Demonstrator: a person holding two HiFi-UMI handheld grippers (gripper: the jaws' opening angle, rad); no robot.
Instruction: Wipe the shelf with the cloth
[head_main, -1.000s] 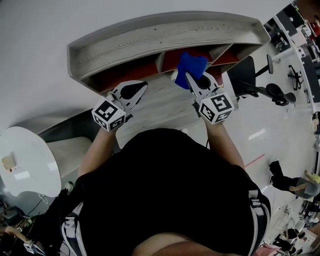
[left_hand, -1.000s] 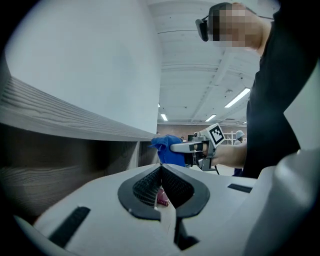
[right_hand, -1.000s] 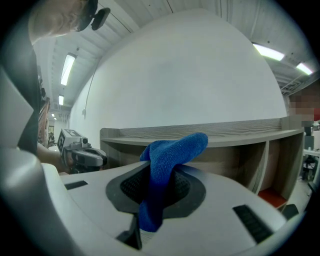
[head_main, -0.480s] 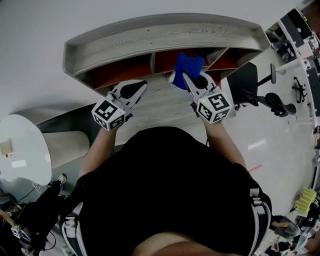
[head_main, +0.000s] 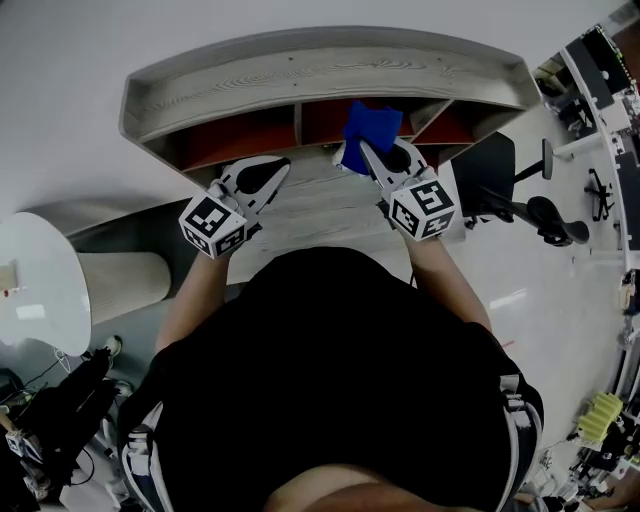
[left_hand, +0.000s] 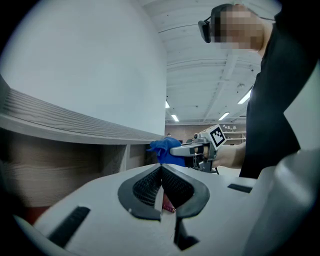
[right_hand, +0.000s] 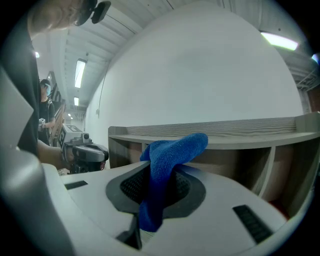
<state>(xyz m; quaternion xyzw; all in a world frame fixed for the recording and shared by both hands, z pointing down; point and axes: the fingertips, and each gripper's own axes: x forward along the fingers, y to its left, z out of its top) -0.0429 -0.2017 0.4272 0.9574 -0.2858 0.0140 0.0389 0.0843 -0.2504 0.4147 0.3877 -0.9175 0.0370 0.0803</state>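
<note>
Cloth (right_hand: 167, 160): blue, bunched, pinched between the jaws of the right gripper (right_hand: 155, 172). 1 end stands up above the jaws, the other hangs below them. The grip is tight on the fabric.

In the head view the cloth sits at the mouth of the middle of 3 red-backed compartments of the shelf (head_main: 330, 70), towards the divider on its right side. Whether it touches the wood cannot be told.

Left gripper (left_hand: 161, 172): jaws pressed together with nothing between them, held over the lower board (head_main: 320, 205) in front of the left compartment, well apart from the cloth.

Against 1.0 s ago: the cloth and right gripper have edged slightly leftward and closer in to the middle compartment. The left gripper is in much the same spot and its jaws are closed as before. The round white table (head_main: 40, 290) lies nearer the left edge of the head view.
</note>
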